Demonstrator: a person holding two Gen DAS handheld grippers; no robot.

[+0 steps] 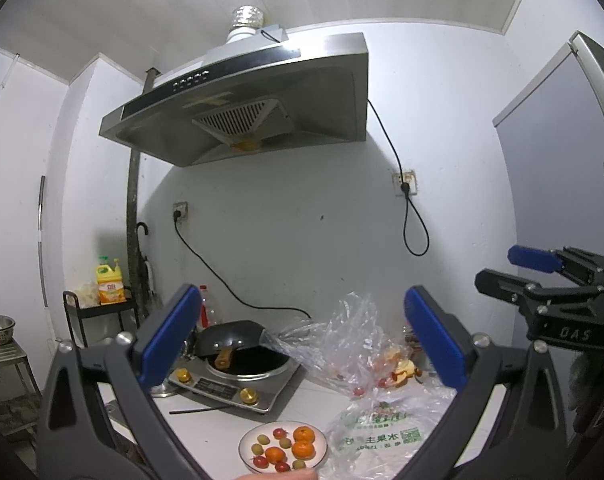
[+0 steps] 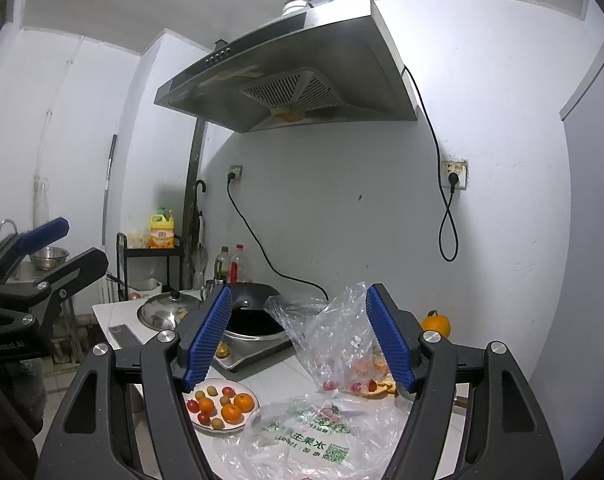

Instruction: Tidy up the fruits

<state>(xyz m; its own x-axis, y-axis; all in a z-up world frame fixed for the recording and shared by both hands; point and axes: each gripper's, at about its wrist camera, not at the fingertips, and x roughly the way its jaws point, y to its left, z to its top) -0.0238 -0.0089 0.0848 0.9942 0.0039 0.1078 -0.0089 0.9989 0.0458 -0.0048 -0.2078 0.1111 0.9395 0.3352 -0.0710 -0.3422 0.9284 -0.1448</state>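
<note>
A white plate [image 1: 243,449] [image 2: 238,426] on the white counter holds small oranges [image 1: 302,449], cherry tomatoes [image 1: 279,433] and green fruits [image 1: 264,439]. To its right a crumpled clear bag [image 1: 358,344] [image 2: 334,344] stands with cherry tomatoes and orange pieces inside. A flat printed bag [image 1: 382,434] [image 2: 314,436] lies in front of it. My left gripper [image 1: 302,336] is held above the counter, open, with nothing between its blue pads. My right gripper [image 2: 298,336] hovers beside it, also open and empty, in front of the clear bag.
An induction cooker [image 1: 222,388] with a black wok [image 2: 254,316] sits behind the plate. A steel lid [image 2: 168,310] lies left of it, and a small pumpkin [image 2: 436,324] sits by the right wall. A range hood [image 1: 242,112] hangs overhead. A fingertip [image 1: 278,476] shows at the bottom edge.
</note>
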